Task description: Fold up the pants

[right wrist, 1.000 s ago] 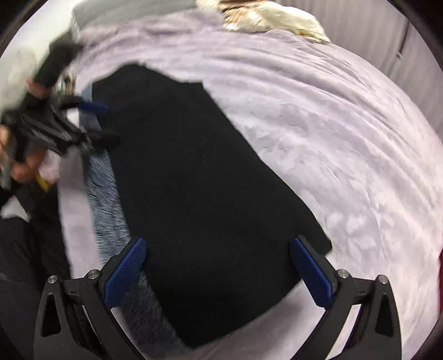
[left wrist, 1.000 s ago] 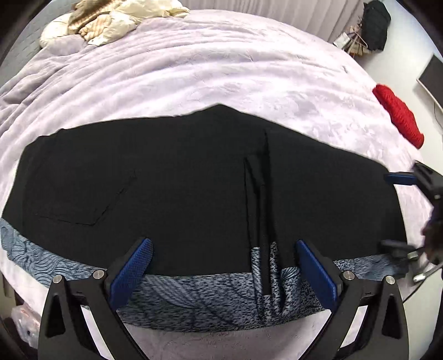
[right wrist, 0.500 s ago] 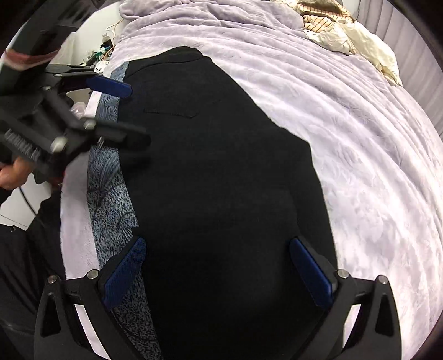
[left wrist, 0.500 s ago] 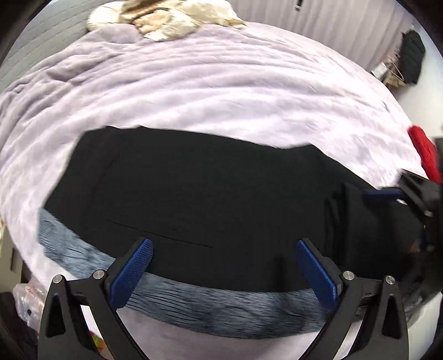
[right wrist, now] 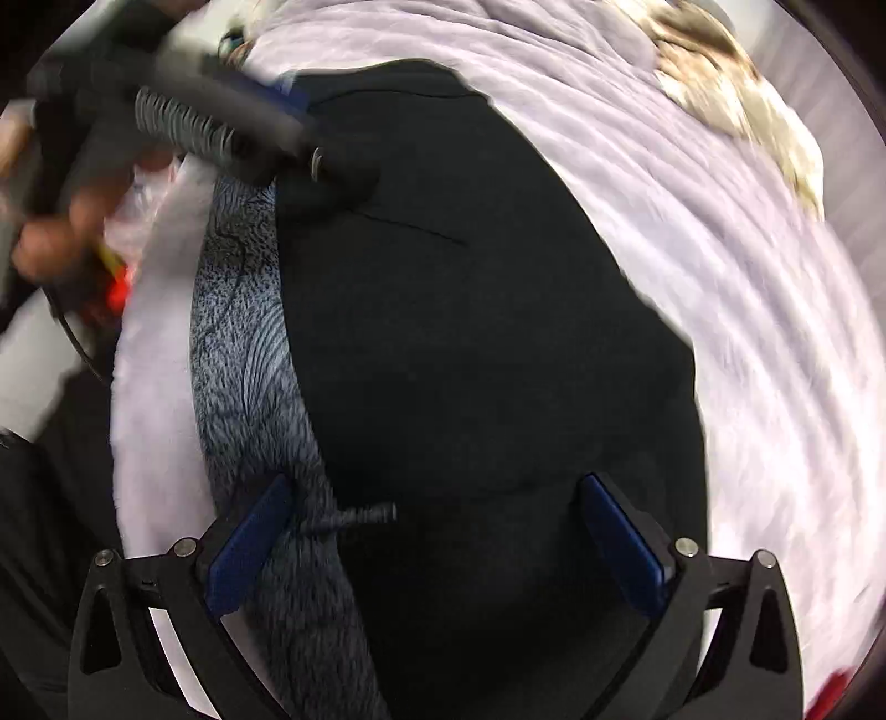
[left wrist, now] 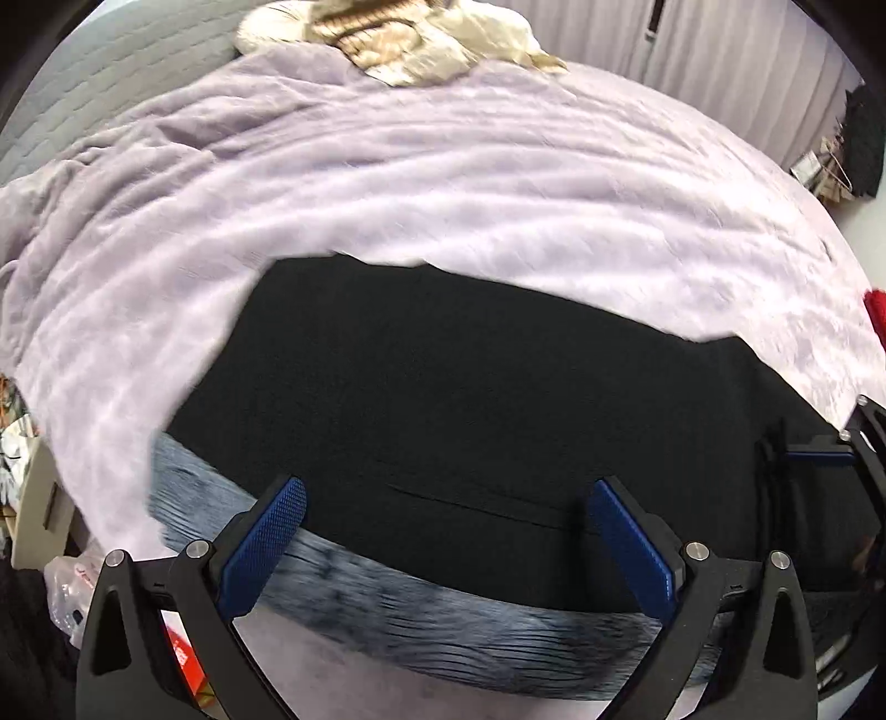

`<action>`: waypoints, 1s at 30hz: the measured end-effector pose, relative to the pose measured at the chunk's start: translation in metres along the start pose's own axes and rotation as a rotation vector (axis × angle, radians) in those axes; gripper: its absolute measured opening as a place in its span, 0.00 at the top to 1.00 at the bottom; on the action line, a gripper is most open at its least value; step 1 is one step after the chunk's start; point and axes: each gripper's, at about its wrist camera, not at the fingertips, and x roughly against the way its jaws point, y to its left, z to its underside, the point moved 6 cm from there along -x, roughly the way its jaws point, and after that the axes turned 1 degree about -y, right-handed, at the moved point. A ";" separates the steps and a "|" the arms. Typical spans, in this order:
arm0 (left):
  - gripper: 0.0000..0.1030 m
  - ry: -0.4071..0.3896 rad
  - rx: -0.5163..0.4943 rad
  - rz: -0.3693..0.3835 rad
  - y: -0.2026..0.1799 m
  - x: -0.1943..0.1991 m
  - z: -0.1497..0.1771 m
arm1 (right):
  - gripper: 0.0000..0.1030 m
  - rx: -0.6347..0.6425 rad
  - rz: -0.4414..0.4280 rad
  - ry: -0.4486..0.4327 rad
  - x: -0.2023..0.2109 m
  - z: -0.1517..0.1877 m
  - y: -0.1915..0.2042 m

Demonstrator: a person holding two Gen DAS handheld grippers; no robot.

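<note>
Black pants [left wrist: 470, 399] with a grey-blue patterned waistband [left wrist: 421, 609] lie flat on a lilac bedspread [left wrist: 421, 183]. My left gripper [left wrist: 451, 540] is open, its blue pads just above the waistband edge near the pants' left end. My right gripper [right wrist: 434, 540] is open over the pants [right wrist: 476, 332] near the other end of the waistband [right wrist: 243, 354], a drawstring tip between its fingers. Each gripper shows in the other's view: the right one [left wrist: 825, 448] at the far right, the left one [right wrist: 232, 138] blurred at the top left.
Cream and striped bedding [left wrist: 410, 39] is piled at the head of the bed. A red item [left wrist: 877, 310] lies at the bed's right edge. Dark clothes [left wrist: 864, 144] hang by the curtain. Plastic bags and clutter [left wrist: 72, 587] sit beside the bed at lower left.
Both grippers have swung leftward along the waistband. The left wrist view now centres on the pants' left end; the central drawstring folds have left its view. Both stay open.
</note>
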 end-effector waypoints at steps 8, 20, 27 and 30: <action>0.00 0.030 0.104 -0.043 0.071 -0.027 -0.006 | 0.00 -0.092 -0.126 0.029 -0.025 -0.032 -0.029; 0.00 0.054 0.154 0.202 0.108 -0.032 -0.009 | 0.00 -0.014 -0.166 -0.048 -0.046 -0.146 0.003; 0.00 0.046 0.173 0.322 0.139 -0.022 -0.004 | 0.00 0.035 -0.169 -0.049 -0.047 -0.180 -0.029; 0.00 0.044 0.135 0.377 0.140 -0.020 0.002 | 0.00 -0.024 -0.312 0.043 -0.075 -0.186 -0.046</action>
